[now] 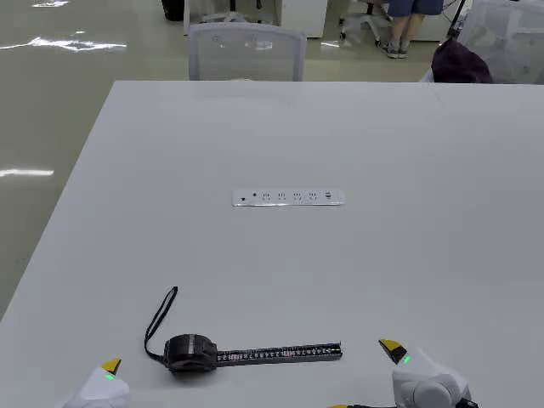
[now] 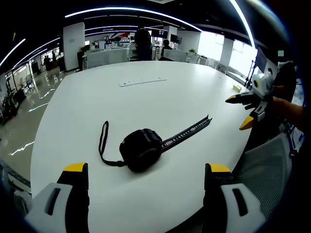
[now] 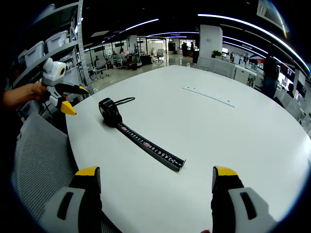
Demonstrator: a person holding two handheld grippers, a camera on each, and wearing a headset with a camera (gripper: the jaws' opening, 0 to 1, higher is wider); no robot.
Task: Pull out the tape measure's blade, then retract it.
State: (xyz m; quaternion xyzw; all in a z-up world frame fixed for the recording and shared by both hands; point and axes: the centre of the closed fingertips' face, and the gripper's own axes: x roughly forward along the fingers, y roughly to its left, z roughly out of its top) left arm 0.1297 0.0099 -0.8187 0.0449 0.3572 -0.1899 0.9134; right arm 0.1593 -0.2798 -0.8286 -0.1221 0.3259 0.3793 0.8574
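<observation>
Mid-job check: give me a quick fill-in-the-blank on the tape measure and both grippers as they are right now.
The tape measure lies on the white ____. Its blade is partly pulled ____ of the case. The left gripper and right gripper are both ____, holding nothing.
Missing words: table; out; open.

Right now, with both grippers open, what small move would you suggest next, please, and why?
Probably lower the left gripper onto the tape measure's case and close: the blade already lies pulled out on the table, the case lies just ahead of the open left jaws, and the right gripper, also open, touches nothing.
</observation>
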